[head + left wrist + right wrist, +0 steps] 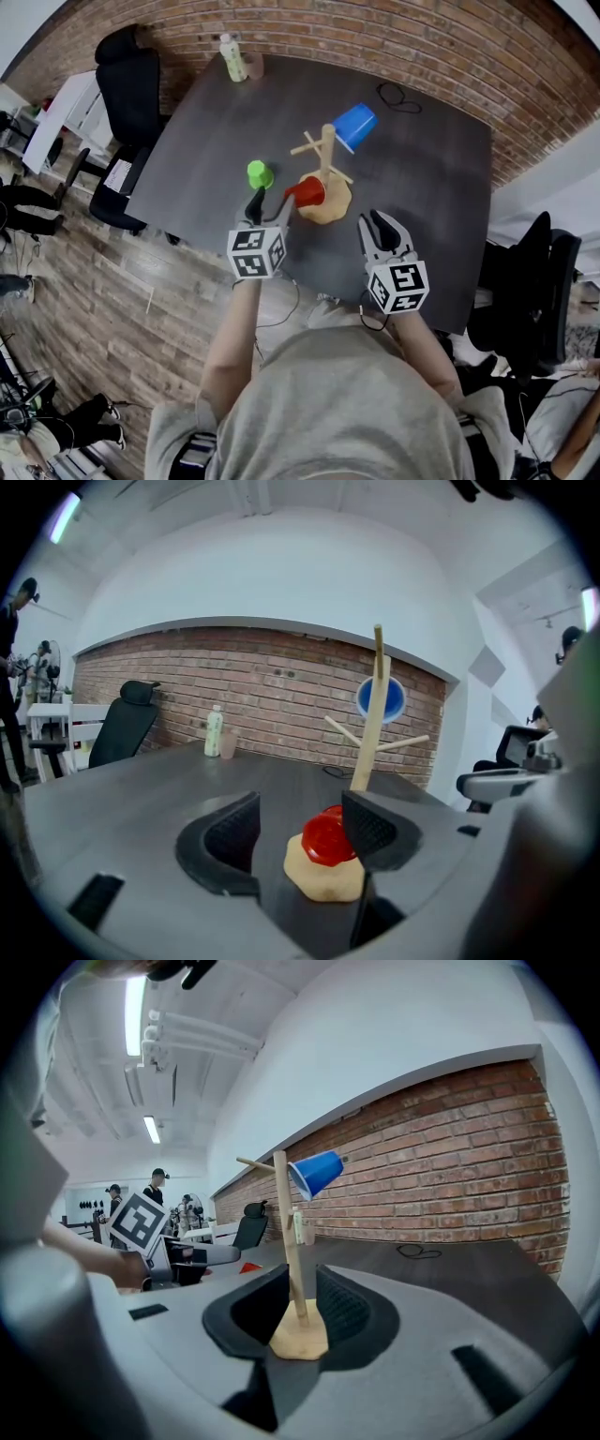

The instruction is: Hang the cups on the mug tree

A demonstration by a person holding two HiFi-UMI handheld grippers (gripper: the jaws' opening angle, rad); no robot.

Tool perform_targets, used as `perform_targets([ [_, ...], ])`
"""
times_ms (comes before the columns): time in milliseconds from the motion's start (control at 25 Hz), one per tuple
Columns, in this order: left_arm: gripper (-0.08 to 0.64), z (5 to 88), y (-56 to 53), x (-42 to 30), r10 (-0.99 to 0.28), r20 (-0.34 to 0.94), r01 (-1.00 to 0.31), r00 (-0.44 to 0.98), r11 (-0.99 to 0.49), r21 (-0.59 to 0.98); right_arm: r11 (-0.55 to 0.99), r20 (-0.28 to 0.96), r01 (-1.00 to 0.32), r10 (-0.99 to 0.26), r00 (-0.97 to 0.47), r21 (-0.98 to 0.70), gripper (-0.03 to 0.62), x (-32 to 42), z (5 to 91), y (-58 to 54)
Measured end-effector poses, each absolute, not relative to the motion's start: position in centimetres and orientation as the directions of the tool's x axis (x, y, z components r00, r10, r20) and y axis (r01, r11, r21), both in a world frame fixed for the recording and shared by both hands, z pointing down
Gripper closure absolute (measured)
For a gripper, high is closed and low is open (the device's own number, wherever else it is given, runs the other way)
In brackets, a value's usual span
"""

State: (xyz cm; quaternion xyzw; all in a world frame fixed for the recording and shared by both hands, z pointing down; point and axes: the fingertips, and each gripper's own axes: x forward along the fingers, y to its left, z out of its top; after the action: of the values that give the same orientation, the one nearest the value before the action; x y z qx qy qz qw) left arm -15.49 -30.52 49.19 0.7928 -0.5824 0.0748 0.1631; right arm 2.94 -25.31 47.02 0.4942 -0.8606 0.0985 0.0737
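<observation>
The wooden mug tree (326, 155) stands mid-table on a round tan base (335, 202). A blue cup (354, 127) hangs on an upper peg at its far right. A red cup (306, 192) rests on its side against the base's left edge; I cannot tell whether a peg carries it. My left gripper (270, 202) is right behind the red cup (328, 838), jaws open, with a clear gap on the left side. A green cup (260, 174) stands on the table to the left. My right gripper (377, 223) hovers near the base, narrowly open and empty.
A bottle (232, 58) and a small glass stand at the table's far left corner. A black cable (398, 97) lies at the far right. Black office chairs (127, 75) flank the table. A brick wall runs behind it.
</observation>
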Motion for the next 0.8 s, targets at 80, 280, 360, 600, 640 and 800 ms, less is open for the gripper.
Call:
perform_targets([
  [80, 0.308, 49.4, -30.8, -16.3, -0.903, 0.317, -0.954, 0.291, -0.25, 0.164, 0.496, 0.223, -0.863, -0.834, -0.505, -0.096, 0.503, 2.7, 47.0, -25.7],
  [280, 0.308, 50.4, -31.6, -18.4, -0.91, 0.338, -0.968, 0.242, -0.201, 0.151, 0.501, 0.225, -0.86, -0.83, -0.509, -0.096, 0.503, 2.3, 47.2, -26.7],
  [360, 0.308, 50.7, -32.1, -19.2, -0.911, 0.345, -0.972, 0.224, -0.183, 0.146, 0.501, 0.227, -0.86, -0.83, -0.509, -0.096, 0.503, 2.1, 47.3, -27.3],
  [600, 0.305, 52.6, -33.8, -21.0, -0.909, 0.377, -0.982, 0.175, -0.134, 0.135, 0.503, 0.242, -0.859, -0.825, -0.51, -0.097, 0.503, 1.9, 48.1, -28.6],
  [640, 0.303, 53.0, -34.2, -21.3, -0.908, 0.383, -0.982, 0.171, -0.129, 0.135, 0.503, 0.245, -0.859, -0.824, -0.51, -0.096, 0.503, 1.9, 48.3, -28.9],
  [800, 0.301, 54.5, -35.7, -22.3, -0.9, 0.408, -0.985, 0.155, -0.11, 0.133, 0.497, 0.256, -0.861, -0.823, -0.507, -0.107, 0.503, 1.7, 48.8, -29.8],
])
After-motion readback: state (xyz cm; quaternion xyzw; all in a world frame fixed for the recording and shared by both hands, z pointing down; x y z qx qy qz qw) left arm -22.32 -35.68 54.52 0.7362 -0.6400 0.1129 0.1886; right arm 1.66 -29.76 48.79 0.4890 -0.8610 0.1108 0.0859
